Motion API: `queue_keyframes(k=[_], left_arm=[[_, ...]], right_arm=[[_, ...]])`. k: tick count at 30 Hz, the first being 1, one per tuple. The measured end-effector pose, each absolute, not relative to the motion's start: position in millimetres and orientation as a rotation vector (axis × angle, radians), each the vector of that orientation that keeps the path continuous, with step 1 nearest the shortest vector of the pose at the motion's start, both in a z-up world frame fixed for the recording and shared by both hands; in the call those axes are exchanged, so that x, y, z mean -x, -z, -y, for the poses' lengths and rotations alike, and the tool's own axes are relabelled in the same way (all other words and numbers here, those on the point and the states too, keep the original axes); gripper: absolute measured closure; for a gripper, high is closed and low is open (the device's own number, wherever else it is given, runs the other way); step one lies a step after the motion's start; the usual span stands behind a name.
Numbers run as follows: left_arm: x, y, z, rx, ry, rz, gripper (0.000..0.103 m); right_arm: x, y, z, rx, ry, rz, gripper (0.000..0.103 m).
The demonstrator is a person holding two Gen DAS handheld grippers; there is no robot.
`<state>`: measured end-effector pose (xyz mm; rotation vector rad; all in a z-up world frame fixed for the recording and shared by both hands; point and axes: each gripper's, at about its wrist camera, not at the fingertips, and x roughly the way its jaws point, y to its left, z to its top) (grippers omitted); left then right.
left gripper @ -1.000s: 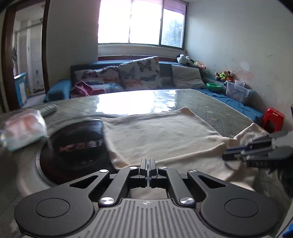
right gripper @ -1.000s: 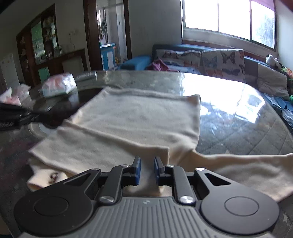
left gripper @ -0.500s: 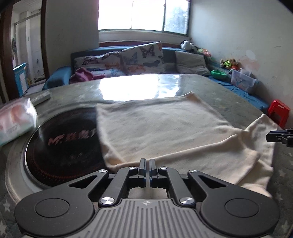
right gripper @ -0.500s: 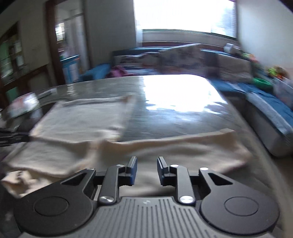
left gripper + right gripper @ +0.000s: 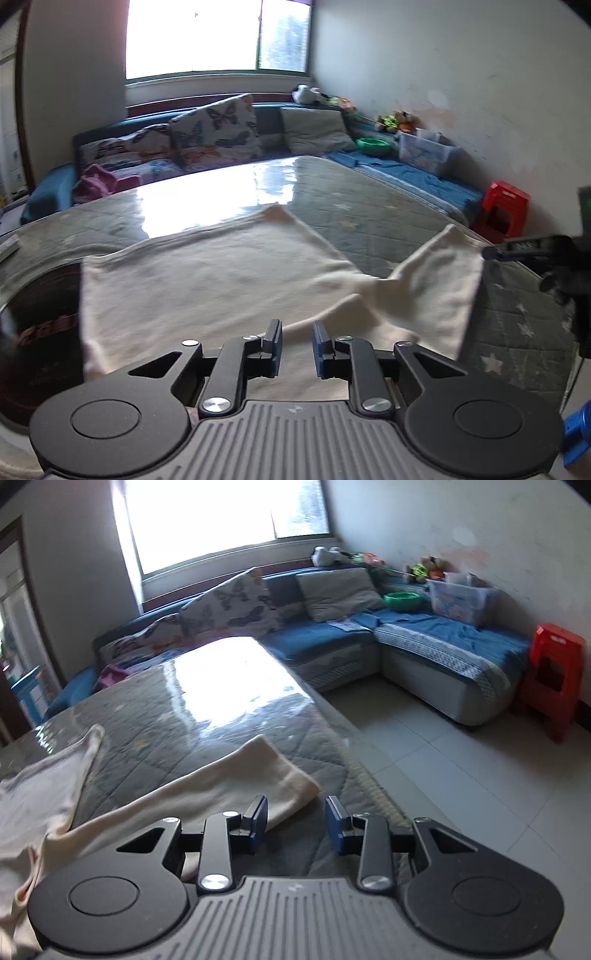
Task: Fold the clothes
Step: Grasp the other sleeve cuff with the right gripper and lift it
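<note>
Cream garment [image 5: 221, 280] is spread flat on table [image 5: 388, 206]; its sleeve [image 5: 236, 779] is extended toward 3 o'clock. Left gripper [image 5: 294, 345] and right gripper [image 5: 296, 823] are held released, nothing grasped.

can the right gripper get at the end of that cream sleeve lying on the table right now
Probably yes. The right gripper is open, and the sleeve end lies flat on the table just ahead, slightly left of its fingers, with nothing between them.

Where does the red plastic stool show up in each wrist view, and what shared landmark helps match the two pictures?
Left wrist: red plastic stool at the right edge, past the table's far corner, against the wall.
Right wrist: red plastic stool at the far right, on the floor at the sofa's end.
Shared landmark: green bowl on the sofa.
</note>
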<state>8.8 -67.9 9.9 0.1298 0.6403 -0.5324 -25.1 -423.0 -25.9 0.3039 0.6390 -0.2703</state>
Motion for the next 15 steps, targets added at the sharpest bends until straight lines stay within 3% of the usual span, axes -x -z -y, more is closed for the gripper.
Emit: queue_keyframes(k=[6,7,9,15], left_arm=[[-10,-6,97,-0.156,0.587,-0.65,0.077],[-10,-6,100,-0.159,0.594,-0.65,0.076],[-11,-5,105,-0.164,0.607,-0.651,0.075],[-12,4,118,-0.182,0.63,-0.671,0.075]], right_arm=[[21,32,424,-0.328,0.266,-0.611,0.07],[21,32,424,-0.326,0.266,-0.609,0.073],[20,32,425,-0.332,0.266,-0.607,0.091],[28,21,426,-0.351,0.242,-0.56,0.098]])
